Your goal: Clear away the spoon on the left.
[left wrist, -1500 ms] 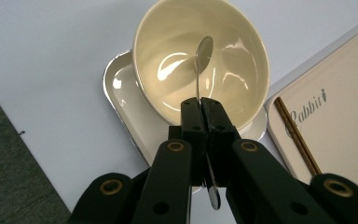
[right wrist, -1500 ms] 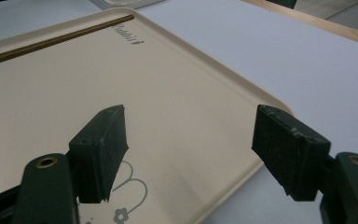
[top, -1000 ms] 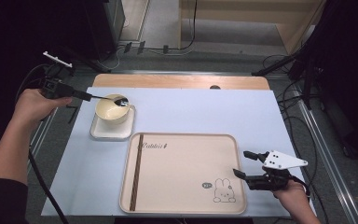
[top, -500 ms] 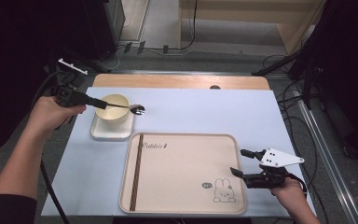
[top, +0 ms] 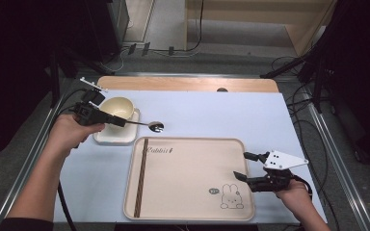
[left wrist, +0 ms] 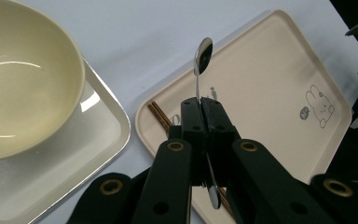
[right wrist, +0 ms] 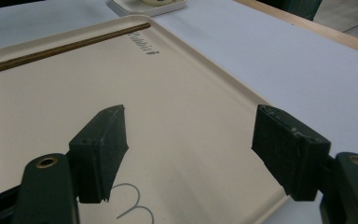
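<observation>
My left gripper (top: 120, 122) is shut on the handle of a metal spoon (top: 149, 125) and holds it level. The spoon's head points right, past the cream bowl (top: 118, 108), over the blue mat near the big tray's far left corner. In the left gripper view the jaws (left wrist: 201, 105) pinch the spoon (left wrist: 203, 56), with the bowl (left wrist: 23, 79) on its white square plate (left wrist: 98, 135) at left. My right gripper (top: 241, 165) stands open at the right edge of the cream rabbit tray (top: 188, 178). Nothing lies between its pads (right wrist: 100, 140).
A pair of brown chopsticks (top: 141, 175) lies along the tray's left side, also seen as chopsticks (right wrist: 65, 46) in the right gripper view. A wooden board edge (top: 188, 84) runs along the table's back. Cables lie on the floor beyond.
My left hand has carried the spoon rightward and lower, from over the bowl to beside it near the tray's corner. The right gripper has stayed where it was, still open.
</observation>
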A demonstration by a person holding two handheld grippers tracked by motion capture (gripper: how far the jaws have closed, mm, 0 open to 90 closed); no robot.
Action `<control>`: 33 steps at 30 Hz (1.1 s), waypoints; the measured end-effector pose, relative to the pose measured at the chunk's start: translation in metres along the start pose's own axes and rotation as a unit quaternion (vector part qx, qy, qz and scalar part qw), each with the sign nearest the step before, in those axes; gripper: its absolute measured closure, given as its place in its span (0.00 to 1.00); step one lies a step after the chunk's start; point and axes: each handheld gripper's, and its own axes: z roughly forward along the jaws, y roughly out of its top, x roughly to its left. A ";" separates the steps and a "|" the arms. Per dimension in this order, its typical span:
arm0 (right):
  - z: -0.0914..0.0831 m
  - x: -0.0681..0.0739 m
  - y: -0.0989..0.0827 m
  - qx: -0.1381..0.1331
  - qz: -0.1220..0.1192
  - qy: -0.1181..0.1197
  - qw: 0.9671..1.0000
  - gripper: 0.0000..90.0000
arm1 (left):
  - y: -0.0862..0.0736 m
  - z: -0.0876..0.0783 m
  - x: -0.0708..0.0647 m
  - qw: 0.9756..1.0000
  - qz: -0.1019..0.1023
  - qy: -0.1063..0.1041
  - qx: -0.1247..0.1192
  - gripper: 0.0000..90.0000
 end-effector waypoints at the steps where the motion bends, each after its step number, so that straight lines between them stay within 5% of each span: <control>1: 0.000 0.000 0.000 -0.001 -0.001 0.001 1.000 0.29 | -0.001 0.003 -0.001 1.000 0.000 -0.001 -0.001 1.00; 18: 0.000 0.001 0.000 0.000 -0.001 0.003 1.000 0.29 | -0.019 0.054 -0.014 1.000 -0.009 -0.004 0.018 1.00; 33: -0.001 -0.001 0.000 -0.010 0.010 0.012 1.000 0.29 | -0.050 0.075 -0.019 0.999 -0.020 -0.014 0.028 1.00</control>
